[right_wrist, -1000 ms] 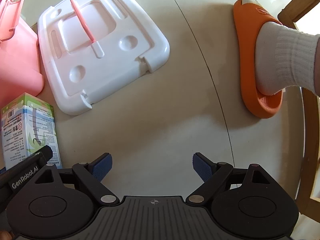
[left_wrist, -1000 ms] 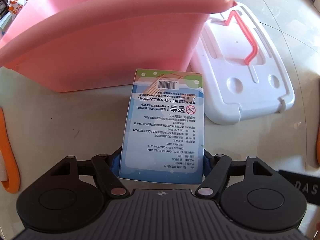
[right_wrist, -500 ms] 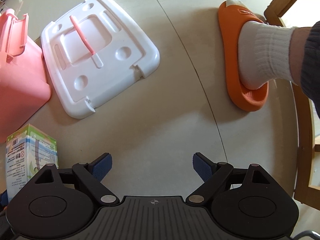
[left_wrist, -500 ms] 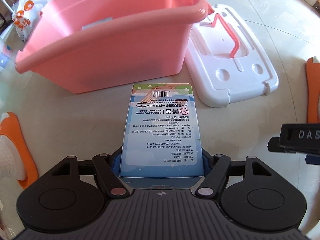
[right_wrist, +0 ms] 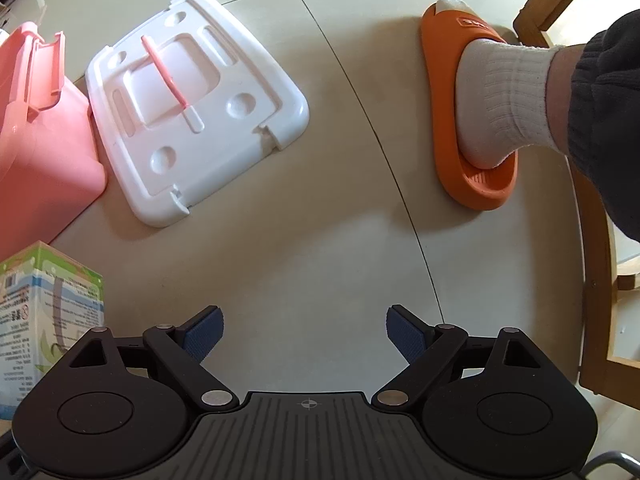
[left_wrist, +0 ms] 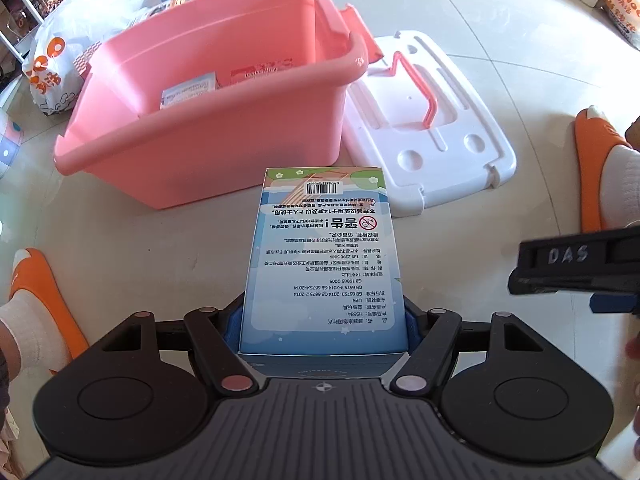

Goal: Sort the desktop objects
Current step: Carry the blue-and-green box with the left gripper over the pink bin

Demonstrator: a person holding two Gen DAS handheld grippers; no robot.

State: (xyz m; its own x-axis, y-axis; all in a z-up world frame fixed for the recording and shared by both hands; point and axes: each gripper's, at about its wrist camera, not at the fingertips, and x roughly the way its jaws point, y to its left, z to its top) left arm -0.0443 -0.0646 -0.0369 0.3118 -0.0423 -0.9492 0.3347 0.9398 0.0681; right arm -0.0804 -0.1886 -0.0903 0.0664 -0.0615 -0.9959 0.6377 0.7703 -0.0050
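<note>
My left gripper [left_wrist: 322, 320] is shut on a blue and green printed box [left_wrist: 324, 256] and holds it in the air in front of the pink storage bin [left_wrist: 216, 128]. The bin is open and holds a few packages [left_wrist: 188, 92]. The box also shows at the left edge of the right wrist view [right_wrist: 44, 312]. My right gripper [right_wrist: 302, 334] is open and empty above the bare floor; it shows at the right edge of the left wrist view [left_wrist: 580, 268].
The bin's white lid [left_wrist: 424, 120] with a pink handle lies on the floor right of the bin, also in the right wrist view [right_wrist: 192, 104]. Orange slippers with white socks [right_wrist: 476, 112] [left_wrist: 36, 312] stand either side. A wooden chair leg [right_wrist: 596, 280] is at right. Bags [left_wrist: 76, 36] lie behind the bin.
My left gripper has risen and pulled back with the box, so the bin's inside now shows. My right gripper has also risen a little and stays open.
</note>
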